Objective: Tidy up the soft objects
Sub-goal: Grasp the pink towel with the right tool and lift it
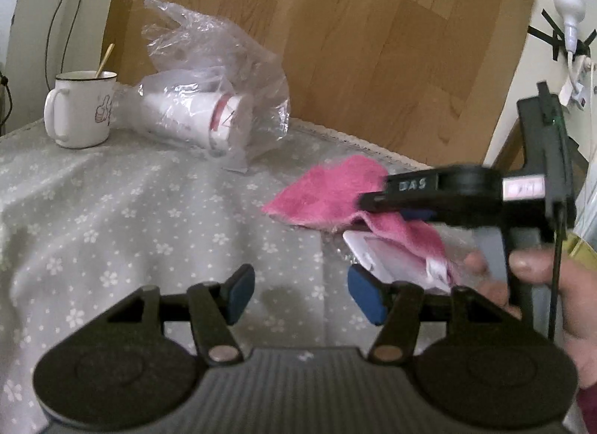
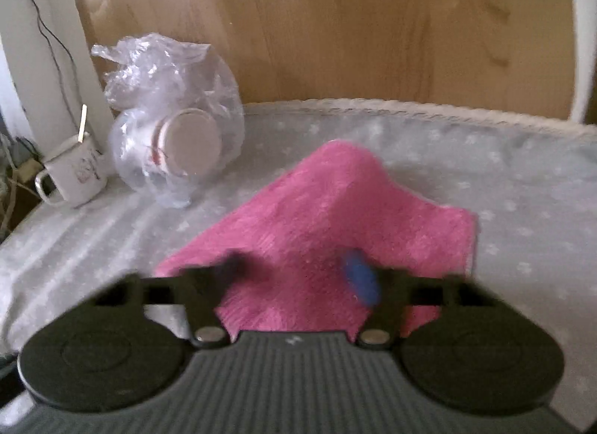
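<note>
A pink towel (image 2: 324, 217) lies rumpled on the grey flowered tablecloth (image 2: 503, 180). My right gripper (image 2: 294, 273) hangs just over the towel's near part. Its blurred pads stand apart, with towel pile showing between them. From the left wrist view the right gripper (image 1: 377, 202) reaches in sideways from the right over the pink towel (image 1: 328, 195), with a hand (image 1: 530, 269) on its grip. One end of the towel drapes over a flat white packet (image 1: 388, 258). My left gripper (image 1: 302, 294) hovers open over bare cloth, left of the packet, with nothing between its blue pads.
A clear plastic bag (image 1: 209, 72) with white paper cups (image 1: 201, 120) lies at the back, the same bag (image 2: 171, 128) seen end-on from the right wrist. A white mug (image 1: 80, 109) with a spoon stands left of it. A wooden board (image 1: 373, 42) backs the table.
</note>
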Motion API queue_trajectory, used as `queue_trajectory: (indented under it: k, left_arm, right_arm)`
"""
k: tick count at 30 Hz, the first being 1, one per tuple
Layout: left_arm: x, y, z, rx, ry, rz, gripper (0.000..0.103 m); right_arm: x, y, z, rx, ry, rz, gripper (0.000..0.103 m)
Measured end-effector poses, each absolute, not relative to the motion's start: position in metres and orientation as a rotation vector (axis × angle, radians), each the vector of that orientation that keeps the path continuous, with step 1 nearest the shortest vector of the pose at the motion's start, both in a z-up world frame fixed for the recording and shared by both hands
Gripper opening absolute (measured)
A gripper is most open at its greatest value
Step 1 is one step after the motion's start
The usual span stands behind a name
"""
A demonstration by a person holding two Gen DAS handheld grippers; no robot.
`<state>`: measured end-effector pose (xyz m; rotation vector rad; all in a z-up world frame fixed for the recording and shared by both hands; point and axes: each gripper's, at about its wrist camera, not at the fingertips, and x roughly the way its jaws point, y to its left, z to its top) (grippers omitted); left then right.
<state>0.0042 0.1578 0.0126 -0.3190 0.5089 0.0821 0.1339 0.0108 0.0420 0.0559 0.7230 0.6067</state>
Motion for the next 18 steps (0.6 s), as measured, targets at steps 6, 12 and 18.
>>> queue_trajectory:
  k: [6, 12, 18]
  left_arm:
    - [0.008, 0.165, 0.011, -0.349, 0.514, 0.079, 0.056]
    - [0.003, 0.17, 0.013, -0.386, 0.49, 0.03, 0.061]
    - [-0.016, 0.127, 0.023, -0.381, 0.518, -0.144, 0.061]
  right_arm:
    - [0.11, -0.029, 0.093, 0.167, 0.553, 0.566, 0.008]
    - [0.012, -0.102, 0.122, 0.126, 0.408, 0.623, 0.009]
    - [-0.107, -0.143, 0.076, -0.089, 0.443, 0.665, 0.009]
